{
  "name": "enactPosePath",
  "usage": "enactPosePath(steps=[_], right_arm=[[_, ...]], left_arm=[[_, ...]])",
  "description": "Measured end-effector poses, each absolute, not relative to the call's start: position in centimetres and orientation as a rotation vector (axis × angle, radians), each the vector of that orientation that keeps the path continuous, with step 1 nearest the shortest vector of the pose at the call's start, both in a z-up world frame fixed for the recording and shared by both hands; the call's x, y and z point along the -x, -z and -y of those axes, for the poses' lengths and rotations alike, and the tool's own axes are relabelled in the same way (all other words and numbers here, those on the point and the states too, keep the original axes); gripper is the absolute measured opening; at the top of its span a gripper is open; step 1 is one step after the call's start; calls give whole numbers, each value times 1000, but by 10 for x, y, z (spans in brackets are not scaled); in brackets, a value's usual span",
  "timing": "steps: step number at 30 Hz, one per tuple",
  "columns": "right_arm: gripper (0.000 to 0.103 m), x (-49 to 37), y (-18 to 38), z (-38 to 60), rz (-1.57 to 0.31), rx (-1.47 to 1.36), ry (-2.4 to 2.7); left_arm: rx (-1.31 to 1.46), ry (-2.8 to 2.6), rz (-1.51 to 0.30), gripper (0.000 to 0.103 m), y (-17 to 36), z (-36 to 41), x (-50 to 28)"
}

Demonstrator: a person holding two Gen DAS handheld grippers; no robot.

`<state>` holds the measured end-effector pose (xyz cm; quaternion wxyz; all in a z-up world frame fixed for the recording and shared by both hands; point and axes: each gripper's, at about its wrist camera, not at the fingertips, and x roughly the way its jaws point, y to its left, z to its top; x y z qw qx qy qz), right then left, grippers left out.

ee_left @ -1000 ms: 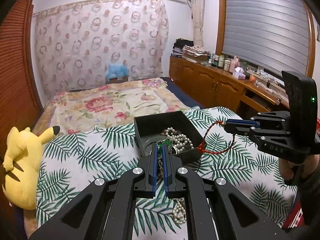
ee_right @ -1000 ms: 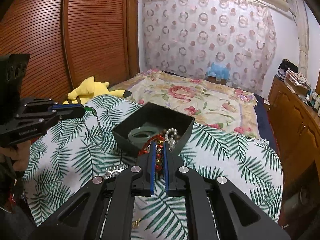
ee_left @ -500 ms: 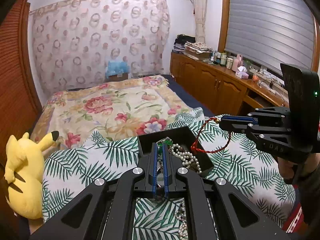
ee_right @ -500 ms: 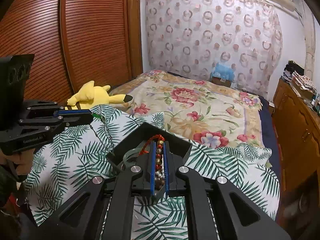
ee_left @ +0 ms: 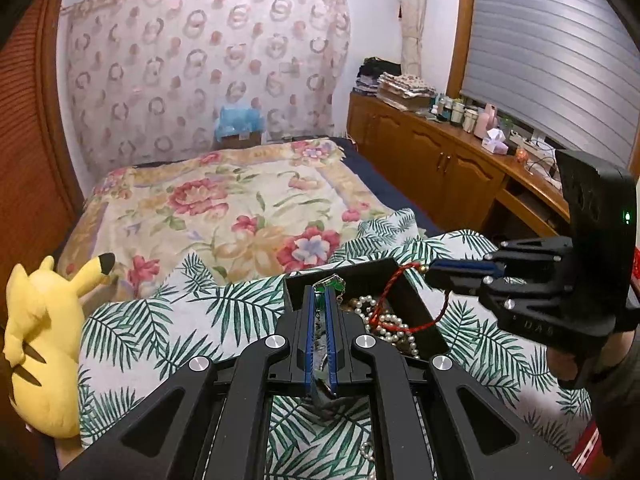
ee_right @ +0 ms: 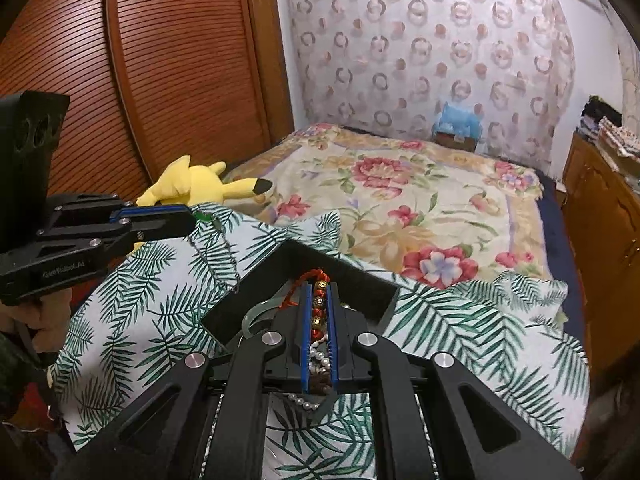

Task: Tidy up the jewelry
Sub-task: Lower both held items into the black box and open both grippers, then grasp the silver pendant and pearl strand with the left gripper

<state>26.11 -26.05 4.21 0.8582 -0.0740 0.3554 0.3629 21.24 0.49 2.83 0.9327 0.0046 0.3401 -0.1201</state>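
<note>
A black box (ee_left: 394,270) sits on the palm-leaf cloth (ee_left: 224,312) and holds a pearl necklace (ee_left: 370,306) and a pale jade bangle (ee_right: 256,314). My left gripper (ee_left: 319,289) is shut on a green-pendant necklace (ee_left: 330,282) above the box's near left wall; its thin chain hangs down. My right gripper (ee_right: 319,286) is shut on a red cord bracelet (ee_right: 318,278) with gold and red beads, over the box. In the left wrist view, the right gripper (ee_left: 430,270) comes in from the right and the red cord (ee_left: 385,293) loops down into the box. In the right wrist view, the left gripper (ee_right: 191,219) reaches in from the left.
A yellow plush toy (ee_left: 44,344) lies at the cloth's left edge. A floral bedspread (ee_left: 240,208) stretches behind the box. A wooden cabinet (ee_left: 440,160) with bottles runs along the right wall. More pearls (ee_left: 366,448) lie on the cloth near me.
Both grippers have moved forward over the box, each still holding its piece. The box now sits lower and closer in both views, partly under the fingers.
</note>
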Motion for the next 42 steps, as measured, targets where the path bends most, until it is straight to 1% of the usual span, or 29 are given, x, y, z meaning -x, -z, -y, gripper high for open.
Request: enactPosePath(steps=[6, 9, 11, 22, 24, 26, 27, 30, 32, 34, 42], right_arm=[[9, -267, -24, 247, -769, 162, -764], [18, -269, -28, 250, -761, 143, -764], [20, -268, -32, 255, -751, 133, -758], [20, -255, -33, 286, -747, 131, -698], [20, -246, -28, 292, -754, 131, -693], [20, -238, -24, 295, -764, 133, -692], [20, -232, -21, 297, -771, 134, -693], [20, -216, -13, 303, -790, 132, -693], [20, -204, -7, 307, -806, 132, -688], [20, -195, 1, 307, -825, 136, -687], [20, -169, 18, 301, -876, 178, -698]], left_arm=[[0, 250, -714, 4, -13, -4, -224], [-5, 258, -722, 4, -12, -2, -226], [-10, 262, -727, 4, -11, 1, -227], [-23, 297, -762, 4, 0, 12, -242], [-29, 292, -772, 8, 2, 14, -245], [-23, 293, -773, 20, 2, 14, -242], [-24, 293, -768, 28, 2, 14, -240], [-34, 289, -758, 31, 0, 14, -225], [-40, 286, -759, 40, 0, 14, -215], [-44, 288, -761, 42, 2, 13, -204], [-13, 299, -842, 42, 30, 9, -171]])
